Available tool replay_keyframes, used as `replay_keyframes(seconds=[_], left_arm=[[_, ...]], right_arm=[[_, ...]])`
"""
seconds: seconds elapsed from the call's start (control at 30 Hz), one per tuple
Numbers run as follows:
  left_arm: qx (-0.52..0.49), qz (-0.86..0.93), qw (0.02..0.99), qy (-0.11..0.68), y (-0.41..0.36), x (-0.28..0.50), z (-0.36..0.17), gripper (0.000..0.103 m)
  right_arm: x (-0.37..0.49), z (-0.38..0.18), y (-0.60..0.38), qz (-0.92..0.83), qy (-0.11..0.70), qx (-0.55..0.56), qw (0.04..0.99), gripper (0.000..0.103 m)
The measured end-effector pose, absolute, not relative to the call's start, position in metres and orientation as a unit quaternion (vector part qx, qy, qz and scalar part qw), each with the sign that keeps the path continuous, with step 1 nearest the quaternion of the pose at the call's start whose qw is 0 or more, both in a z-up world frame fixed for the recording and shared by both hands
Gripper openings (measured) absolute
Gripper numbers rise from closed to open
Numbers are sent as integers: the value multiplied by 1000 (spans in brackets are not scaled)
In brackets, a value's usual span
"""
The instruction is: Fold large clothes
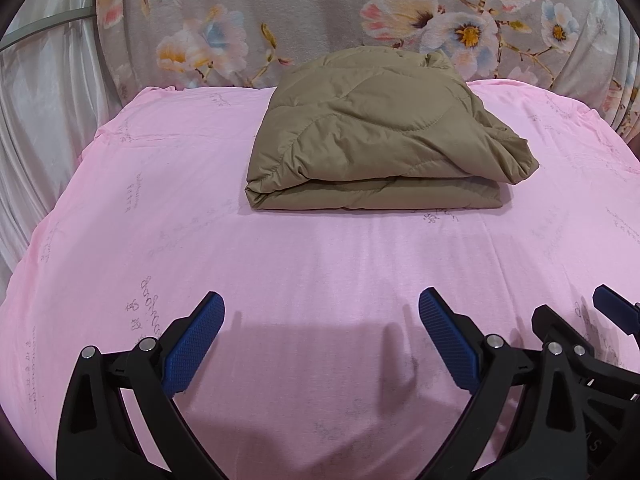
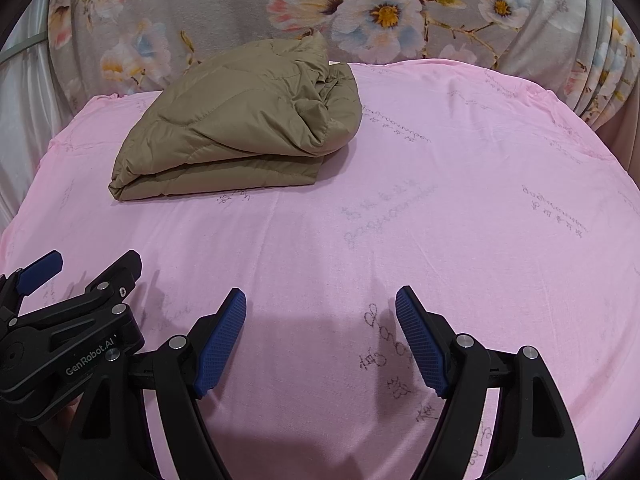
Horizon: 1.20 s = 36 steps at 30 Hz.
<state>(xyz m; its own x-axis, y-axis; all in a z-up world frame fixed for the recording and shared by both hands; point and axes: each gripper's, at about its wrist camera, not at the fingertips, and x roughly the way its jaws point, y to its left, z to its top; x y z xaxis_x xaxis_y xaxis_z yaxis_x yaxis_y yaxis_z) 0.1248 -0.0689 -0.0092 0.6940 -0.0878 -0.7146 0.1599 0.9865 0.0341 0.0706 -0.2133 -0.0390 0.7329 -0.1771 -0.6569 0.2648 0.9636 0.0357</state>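
Left gripper (image 1: 322,300) and right gripper (image 2: 320,296) hung side by side, jaws spread, nothing between them, over the pink sheet (image 1: 320,248). Folded olive quilted jacket (image 1: 380,136) lay well apart at twelve o'clock, before floral fabric (image 1: 320,8).
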Motion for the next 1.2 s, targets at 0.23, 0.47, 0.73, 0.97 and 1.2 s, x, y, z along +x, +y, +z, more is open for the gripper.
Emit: replay_keyframes(seconds=[0.23,0.47,0.73,0.97,1.2], left_arm=[[47,-67,919,386,-69,125,-9,95],[46,-67,918,388,-68,125,-9,95],[44,-65,917,391,-65,127,-10,95],[34,-60,914,399,-60,129,-10,95],[34,-58,914,401,-60,129,-9,95]], right_arm=[[71,-39,-214,-119,346,63,929,75],[71,-39,-214,-119,346,63,929,75],[71,-40,-212,-119,348,59,928,75],[74,-36,-213,-123,346,60,928,80],[73,-34,-208,-132,340,47,930,82]])
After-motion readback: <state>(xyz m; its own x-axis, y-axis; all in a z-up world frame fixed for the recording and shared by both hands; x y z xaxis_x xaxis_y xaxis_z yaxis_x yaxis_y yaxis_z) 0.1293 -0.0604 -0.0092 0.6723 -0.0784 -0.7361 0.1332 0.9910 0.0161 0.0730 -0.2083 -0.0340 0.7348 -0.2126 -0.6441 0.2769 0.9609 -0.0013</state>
